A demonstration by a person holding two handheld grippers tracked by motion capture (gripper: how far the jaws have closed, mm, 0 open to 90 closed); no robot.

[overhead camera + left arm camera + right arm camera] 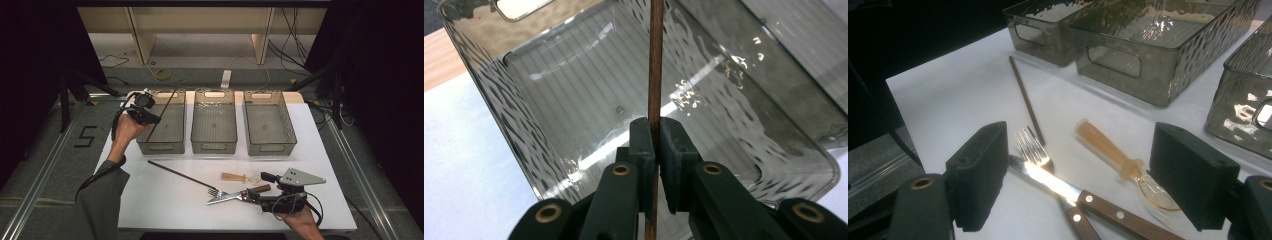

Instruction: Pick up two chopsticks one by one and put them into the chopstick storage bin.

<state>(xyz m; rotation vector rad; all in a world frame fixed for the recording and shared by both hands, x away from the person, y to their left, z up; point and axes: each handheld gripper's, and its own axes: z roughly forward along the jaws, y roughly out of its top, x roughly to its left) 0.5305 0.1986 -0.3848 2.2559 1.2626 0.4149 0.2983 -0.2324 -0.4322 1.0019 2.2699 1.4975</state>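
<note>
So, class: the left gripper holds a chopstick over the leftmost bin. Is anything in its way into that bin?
Nothing visible. The left gripper is shut on the chopstick just above the leftmost bin, whose ribbed floor lies bare beneath it.

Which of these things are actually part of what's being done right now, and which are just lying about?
In use:
- left claw, shut on a brown chopstick
- left bin, right under that chopstick

Lying about:
- second chopstick on the table
- fork, knife, amber spoon
- middle bin, right bin
- right claw, open, holding nothing
</note>
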